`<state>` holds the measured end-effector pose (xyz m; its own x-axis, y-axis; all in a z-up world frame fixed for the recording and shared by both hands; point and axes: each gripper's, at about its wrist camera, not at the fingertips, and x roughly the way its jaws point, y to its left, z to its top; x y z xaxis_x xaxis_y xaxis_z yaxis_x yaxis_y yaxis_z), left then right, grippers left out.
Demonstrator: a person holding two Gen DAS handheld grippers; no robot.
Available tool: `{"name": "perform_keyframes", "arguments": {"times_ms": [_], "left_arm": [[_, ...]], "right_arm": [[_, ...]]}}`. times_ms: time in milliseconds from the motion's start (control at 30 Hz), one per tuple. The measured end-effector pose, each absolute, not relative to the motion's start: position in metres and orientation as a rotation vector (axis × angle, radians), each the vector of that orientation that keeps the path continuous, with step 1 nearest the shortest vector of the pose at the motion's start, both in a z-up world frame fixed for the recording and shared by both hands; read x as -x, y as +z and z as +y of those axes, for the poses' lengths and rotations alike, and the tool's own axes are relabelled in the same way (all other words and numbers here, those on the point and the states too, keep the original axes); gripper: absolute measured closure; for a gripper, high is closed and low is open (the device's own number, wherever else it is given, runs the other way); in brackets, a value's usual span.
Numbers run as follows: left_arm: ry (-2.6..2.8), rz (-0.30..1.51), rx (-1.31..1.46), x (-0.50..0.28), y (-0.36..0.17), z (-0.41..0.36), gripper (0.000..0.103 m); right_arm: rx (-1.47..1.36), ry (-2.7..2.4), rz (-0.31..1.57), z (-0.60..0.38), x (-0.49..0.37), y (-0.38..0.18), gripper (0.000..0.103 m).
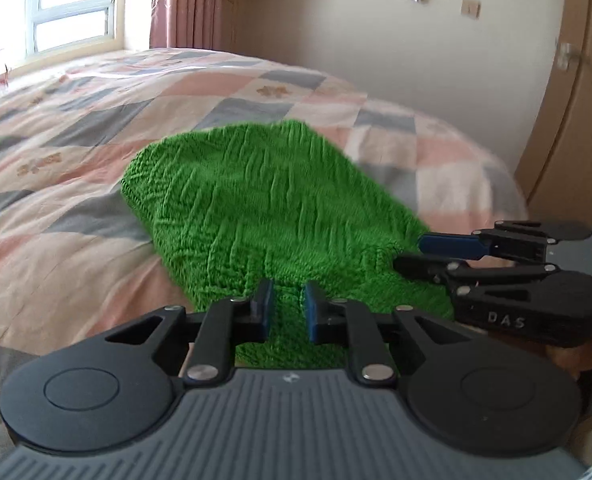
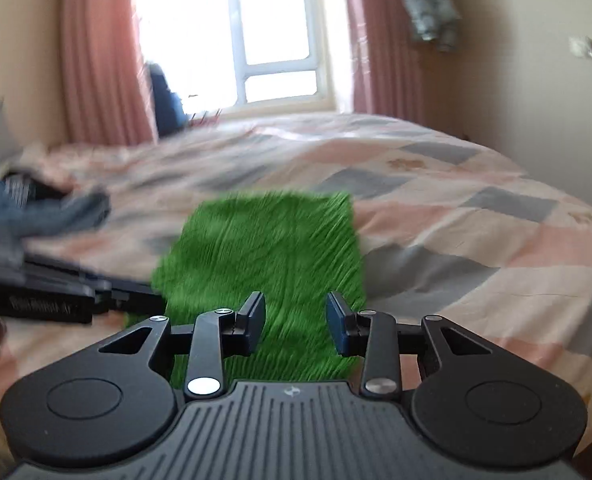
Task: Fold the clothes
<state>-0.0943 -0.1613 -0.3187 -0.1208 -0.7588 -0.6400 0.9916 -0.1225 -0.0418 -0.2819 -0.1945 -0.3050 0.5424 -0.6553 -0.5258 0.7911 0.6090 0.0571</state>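
Tongs both parted over green cloth (image 1: 264, 200), left tongs (image 1: 289, 309) narrowly, right tongs (image 2: 296, 322) wider

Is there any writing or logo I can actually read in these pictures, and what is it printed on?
"DAS": raised letters on the side of the right gripper.
Pale lettering on the side of the left gripper: too blurred to read.
Small emblem on each gripper's ribbed grey body: a symbol, no words.

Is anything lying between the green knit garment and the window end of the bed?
No. In the right wrist view, only bare patchwork quilt lies beyond the green knit garment toward the window.
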Motion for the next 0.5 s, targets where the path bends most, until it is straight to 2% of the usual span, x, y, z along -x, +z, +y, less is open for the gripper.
{"name": "perform_keyframes", "arguments": {"times_ms": [133,233,367,500], "left_arm": [[-1.61,0.363,-0.672,0.118,-0.336,-0.155,0.088],[-1.604,0.241,-0.762,0.13,-0.33,-0.15,0.088],[-1.655,0.279,-0.651,0.101,-0.293,-0.153,0.088],[-1.653,0.38,-0.461,0.054,-0.266,-0.197,0.088]], "right_arm": [[-0.345,-0.887,0.563,-0.199,0.282,-0.349,0.066],[-0.39,-0.851,0.59,-0.208,0.287,-0.348,0.063],[-0.507,-0.753,0.664,-0.234,0.294,-0.319,0.061],[-0.466,-0.769,0.531,-0.26,0.297,-0.276,0.061]]}}
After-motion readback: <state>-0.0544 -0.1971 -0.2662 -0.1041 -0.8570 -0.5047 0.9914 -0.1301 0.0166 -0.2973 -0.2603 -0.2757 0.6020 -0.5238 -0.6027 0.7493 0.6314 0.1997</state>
